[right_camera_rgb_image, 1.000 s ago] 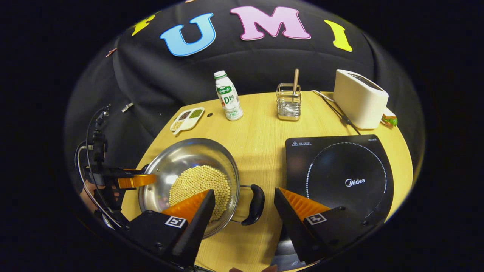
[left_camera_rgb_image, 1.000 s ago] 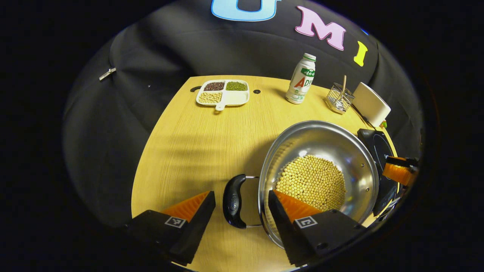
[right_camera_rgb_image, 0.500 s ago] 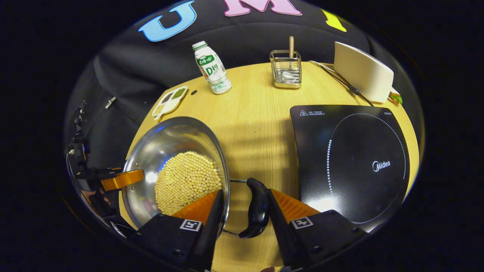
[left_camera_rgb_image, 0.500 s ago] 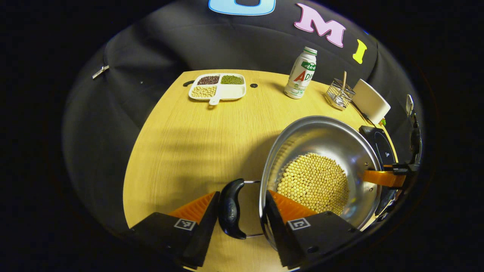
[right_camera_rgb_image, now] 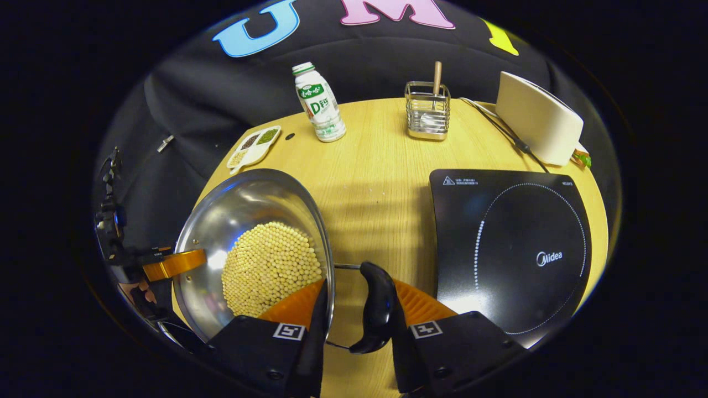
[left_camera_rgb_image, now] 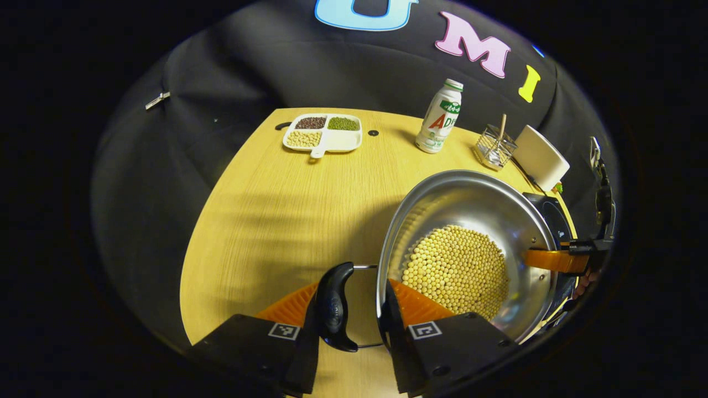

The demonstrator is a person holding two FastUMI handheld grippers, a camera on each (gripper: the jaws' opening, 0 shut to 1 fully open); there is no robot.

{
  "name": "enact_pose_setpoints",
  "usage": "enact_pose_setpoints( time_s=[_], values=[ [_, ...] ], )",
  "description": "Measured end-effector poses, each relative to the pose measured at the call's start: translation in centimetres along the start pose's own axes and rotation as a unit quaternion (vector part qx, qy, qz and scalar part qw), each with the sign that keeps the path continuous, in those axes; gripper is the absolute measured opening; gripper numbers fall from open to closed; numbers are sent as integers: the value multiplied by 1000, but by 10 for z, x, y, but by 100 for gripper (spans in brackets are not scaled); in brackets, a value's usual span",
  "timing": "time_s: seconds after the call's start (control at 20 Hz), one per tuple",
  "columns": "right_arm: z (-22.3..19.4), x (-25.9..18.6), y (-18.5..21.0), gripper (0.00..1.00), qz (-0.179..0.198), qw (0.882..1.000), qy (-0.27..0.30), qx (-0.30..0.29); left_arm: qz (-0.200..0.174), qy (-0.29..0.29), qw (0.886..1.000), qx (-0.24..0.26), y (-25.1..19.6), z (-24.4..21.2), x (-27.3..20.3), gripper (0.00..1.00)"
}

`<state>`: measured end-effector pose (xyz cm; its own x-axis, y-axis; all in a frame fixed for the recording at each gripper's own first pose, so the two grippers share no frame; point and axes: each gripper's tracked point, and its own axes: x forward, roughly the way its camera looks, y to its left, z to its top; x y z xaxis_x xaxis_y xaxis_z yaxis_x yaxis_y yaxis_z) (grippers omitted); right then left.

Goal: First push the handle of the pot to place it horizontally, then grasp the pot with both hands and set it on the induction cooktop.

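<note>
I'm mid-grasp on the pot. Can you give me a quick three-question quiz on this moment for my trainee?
1. True or false: the pot already sits on the induction cooktop.
2. What is in the pot? A. water B. yellow beans C. rice
3. Fill in: the right gripper has one finger inside the pot's rim and the other against the pot's black ____.

Key: 1. False, it stands on the table beside the cooktop. 2. B. 3. handle.
</note>
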<state>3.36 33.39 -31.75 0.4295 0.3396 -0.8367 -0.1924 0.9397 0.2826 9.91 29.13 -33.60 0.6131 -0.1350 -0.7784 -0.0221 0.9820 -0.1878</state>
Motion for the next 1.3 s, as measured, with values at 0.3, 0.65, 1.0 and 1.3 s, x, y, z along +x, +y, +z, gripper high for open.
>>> enact_pose_setpoints(
  time_s=[0.3, 0.65, 1.0, 1.3],
  values=[
    [17, -67, -39, 50, 2, 1000, -1, -14, -3, -1, 1000, -20, -65, 1, -48, 57],
    [21, -132, -122, 49, -5, 1000, -15, -15, -12, -1, 1000, -23, -164, -9, -72, 57],
    [20, -165, -192, 54, 1, 1000, -26, 8, -9, -3, 1000, 0, -239, -6, -81, 56],
    [19, -176, -240, 54, -5, 999, -25, 26, -14, 2, 1000, 21, -287, -3, -71, 56]
  ],
)
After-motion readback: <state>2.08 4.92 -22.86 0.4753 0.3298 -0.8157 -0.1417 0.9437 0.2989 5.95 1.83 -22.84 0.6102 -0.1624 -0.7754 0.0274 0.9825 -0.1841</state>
